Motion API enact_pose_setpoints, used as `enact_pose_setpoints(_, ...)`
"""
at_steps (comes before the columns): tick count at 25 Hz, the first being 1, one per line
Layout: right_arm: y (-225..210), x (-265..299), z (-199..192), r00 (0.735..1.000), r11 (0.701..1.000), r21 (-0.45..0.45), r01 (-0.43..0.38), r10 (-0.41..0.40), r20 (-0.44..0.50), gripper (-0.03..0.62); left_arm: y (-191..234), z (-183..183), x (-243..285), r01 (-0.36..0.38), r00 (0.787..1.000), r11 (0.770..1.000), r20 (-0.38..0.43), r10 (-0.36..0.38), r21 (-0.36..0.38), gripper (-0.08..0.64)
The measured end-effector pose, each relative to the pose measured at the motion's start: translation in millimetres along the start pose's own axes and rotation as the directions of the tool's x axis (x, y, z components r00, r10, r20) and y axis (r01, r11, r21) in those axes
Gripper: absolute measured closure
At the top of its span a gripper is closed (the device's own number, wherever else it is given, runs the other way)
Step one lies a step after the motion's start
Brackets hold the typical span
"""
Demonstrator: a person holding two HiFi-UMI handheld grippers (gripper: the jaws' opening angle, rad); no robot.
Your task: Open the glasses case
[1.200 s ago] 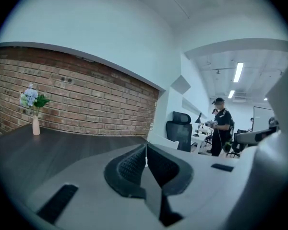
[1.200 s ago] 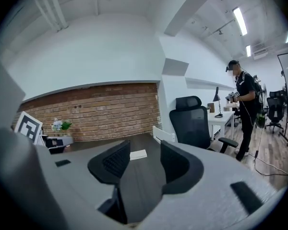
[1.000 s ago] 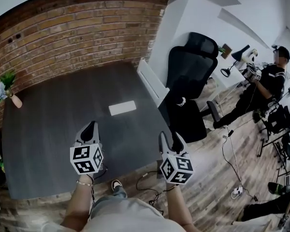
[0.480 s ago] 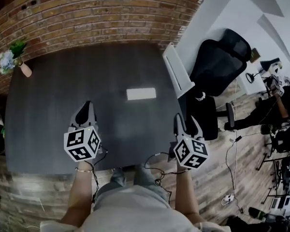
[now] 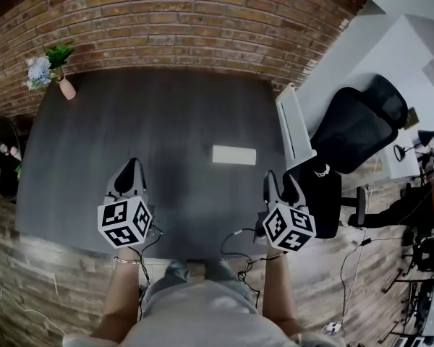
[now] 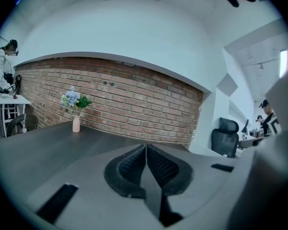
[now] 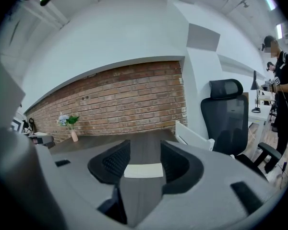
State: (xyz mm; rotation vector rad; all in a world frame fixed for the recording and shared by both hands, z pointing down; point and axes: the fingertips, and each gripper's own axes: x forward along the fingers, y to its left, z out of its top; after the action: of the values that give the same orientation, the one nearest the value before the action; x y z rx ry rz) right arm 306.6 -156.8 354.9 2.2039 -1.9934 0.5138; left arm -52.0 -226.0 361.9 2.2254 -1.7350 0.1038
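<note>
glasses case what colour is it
The glasses case is white; head view shows it best.

Brick wall (image 5: 181, 20), dark table (image 5: 94, 165)

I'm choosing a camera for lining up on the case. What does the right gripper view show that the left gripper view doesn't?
Only the right gripper view: the white glasses case lying on the table, framed between the right gripper's open jaws. Only the left gripper view: the left gripper's jaws closed together, empty. Both: the table, brick wall, flower vase, black office chair.
</note>
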Motion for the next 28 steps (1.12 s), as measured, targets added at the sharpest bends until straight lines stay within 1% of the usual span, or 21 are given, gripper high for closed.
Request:
enact_pose_setpoints(4,-5.1,17.6,-5.6,0.999,1.000,-0.008,-0.023,0.022,-0.025,0.393,-14.3,-14.3,13.2,0.006,1.000,1.000,-0.031,-0.006,0.001,0.549)
enact_pose_setpoints(8,-20.5,33.3,-22.8,0.997,0.999,-0.014,-0.028,0.027,-0.071,0.391,-33.5,-38.5,30.3,0.014,0.997,1.000,-0.073,-0.015,-0.007,0.549)
enact_pose_setpoints(12,-37.3,50.1,-41.9,0.992,0.999,-0.017,-0.029,0.027,-0.120,0.391,-58.1,-66.3,50.9,0.047,0.990,0.999,-0.132,-0.047,-0.003,0.549)
enact_pose_setpoints(16,-48.1,73.0,-66.6,0.983,0.999,-0.017,-0.040,0.036,-0.177,0.391,-85.7,-100.9,75.7,0.103,0.972,0.995,-0.212,-0.098,0.013,0.549)
enact_pose_setpoints(19,-54.7,92.4,-84.7,0.976,0.998,-0.014,-0.059,0.055,-0.211,0.391,-109.3,-126.8,94.2,0.145,0.958,0.989,-0.253,-0.136,0.015,0.549)
enact_pose_setpoints(23,-60.1,113.6,-107.2,0.965,0.995,-0.019,-0.093,0.085,-0.248,0.391,-133.6,-157.4,112.9,0.181,0.940,0.983,-0.298,-0.168,0.017,0.549)
enact_pose_setpoints(26,-59.0,128.2,-119.4,0.956,0.991,-0.040,-0.127,0.112,-0.270,0.391,-145.1,-175.7,125.4,0.204,0.927,0.978,-0.328,-0.184,0.029,0.549)
enact_pose_setpoints(28,-58.6,136.5,-125.1,0.953,0.986,-0.074,-0.149,0.123,-0.278,0.391,-152.0,-186.0,132.8,0.218,0.918,0.975,-0.349,-0.190,0.042,0.549)
